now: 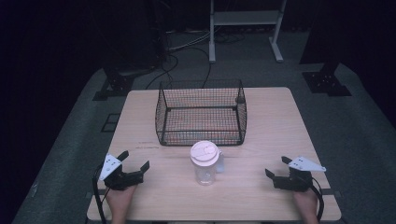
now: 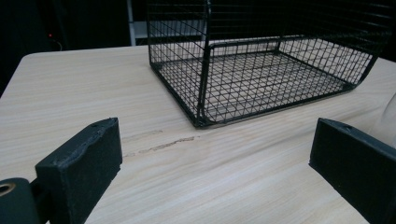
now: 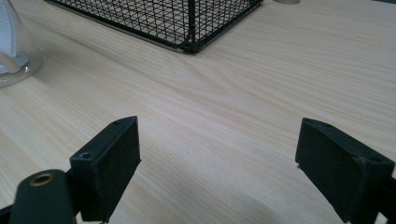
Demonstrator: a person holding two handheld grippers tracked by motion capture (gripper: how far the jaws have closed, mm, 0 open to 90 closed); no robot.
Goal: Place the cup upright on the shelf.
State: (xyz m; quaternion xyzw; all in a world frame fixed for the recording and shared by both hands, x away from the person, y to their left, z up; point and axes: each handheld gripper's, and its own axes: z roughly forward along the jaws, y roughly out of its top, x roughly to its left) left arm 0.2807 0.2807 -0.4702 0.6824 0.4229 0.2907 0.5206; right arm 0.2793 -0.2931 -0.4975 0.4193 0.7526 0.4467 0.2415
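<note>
Wooden table [image 1: 280,126], wire basket [image 1: 201,112], lidded jar [image 1: 204,163]

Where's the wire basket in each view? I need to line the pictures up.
High view: basket at table centre, behind the cup.
Left gripper view: upper right, near corner toward the camera.
Right gripper view: top edge, one corner showing.
Shared landmark: the clear cup.

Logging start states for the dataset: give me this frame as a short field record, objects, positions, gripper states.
surface: wooden table
basket: black wire basket, upright, at table centre toward the far side, nothing visible inside
cup: clear plastic cup with a pale lid, upright, in front of the basket and apart from it
left gripper: jaws open, holding nothing, left of the cup
right gripper: jaws open, holding nothing, right of the cup
contact: neither gripper touches the cup or basket
</note>
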